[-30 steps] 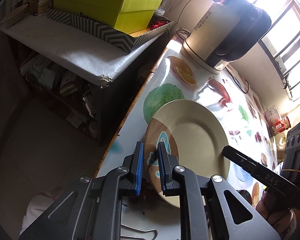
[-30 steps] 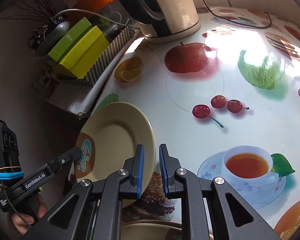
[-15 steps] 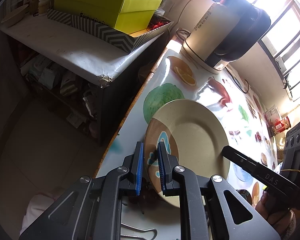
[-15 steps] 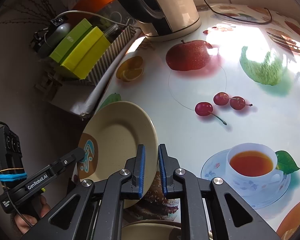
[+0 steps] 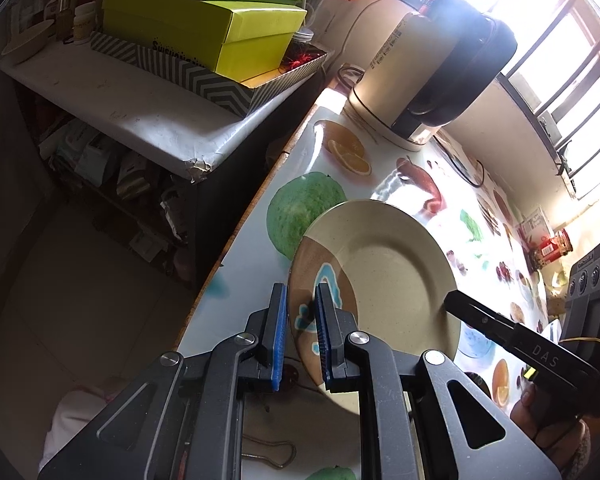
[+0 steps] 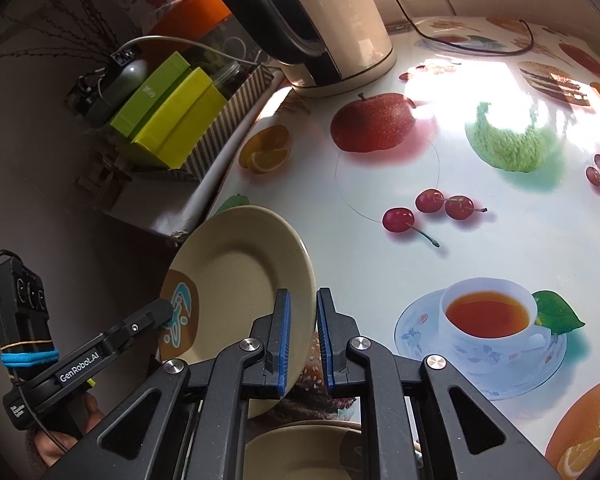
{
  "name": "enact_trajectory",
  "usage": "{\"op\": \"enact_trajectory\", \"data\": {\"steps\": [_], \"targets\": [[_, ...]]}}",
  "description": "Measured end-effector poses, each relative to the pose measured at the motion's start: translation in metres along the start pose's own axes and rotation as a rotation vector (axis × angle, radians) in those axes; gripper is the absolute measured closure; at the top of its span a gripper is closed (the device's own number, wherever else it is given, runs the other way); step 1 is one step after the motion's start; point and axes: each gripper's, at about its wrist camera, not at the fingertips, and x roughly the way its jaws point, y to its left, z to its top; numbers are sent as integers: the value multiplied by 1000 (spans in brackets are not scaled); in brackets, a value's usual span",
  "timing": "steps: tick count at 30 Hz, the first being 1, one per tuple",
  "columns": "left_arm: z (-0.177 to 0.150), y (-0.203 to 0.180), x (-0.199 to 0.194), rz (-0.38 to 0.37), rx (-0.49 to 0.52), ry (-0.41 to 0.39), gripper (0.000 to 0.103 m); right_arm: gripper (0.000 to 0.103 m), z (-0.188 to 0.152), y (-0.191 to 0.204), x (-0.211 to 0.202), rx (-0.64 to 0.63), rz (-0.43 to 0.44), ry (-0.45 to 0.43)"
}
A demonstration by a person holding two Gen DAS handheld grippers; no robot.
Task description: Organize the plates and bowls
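Both the left claw (image 5: 300, 336) and the right claw (image 6: 302, 344) are gripping opposite rims of the beige plate (image 5: 384, 284), holding it tilted above the surface (image 6: 480, 184) near its left edge. If either pinch is slipping, the plate is likely dropping onto the second plate (image 6: 300, 452) below or off the edge.

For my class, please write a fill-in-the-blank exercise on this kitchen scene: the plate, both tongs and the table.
1. Both tongs, the left tongs and the right tongs, grip the same beige ____.
2. The plate carries a brown patch with a ____ design.
3. On the tablecloth, the printed cup holds ____.
4. The kettle stands beside a printed red ____.

Missing words: plate; blue; tea; apple
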Motion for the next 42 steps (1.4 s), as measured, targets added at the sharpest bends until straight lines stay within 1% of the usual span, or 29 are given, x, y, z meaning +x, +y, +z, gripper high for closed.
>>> {"op": "enact_trajectory", "data": {"steps": [11,18,28,42], "targets": [[-9,-19,-15,-24,31,-16,89,89,-11,-7,-32,11,5,-42],[-21,-35,-26,-43,55,-24,89,89,-23,-15,-53,27,8,-72],[-41,-53,-37,-66,90,-26,89,89,-46,-26,-81,49,2,-108],[-78,-71,-40,-73,128,-2,89,89,-85,-47,-105,77,-16,-115]]}}
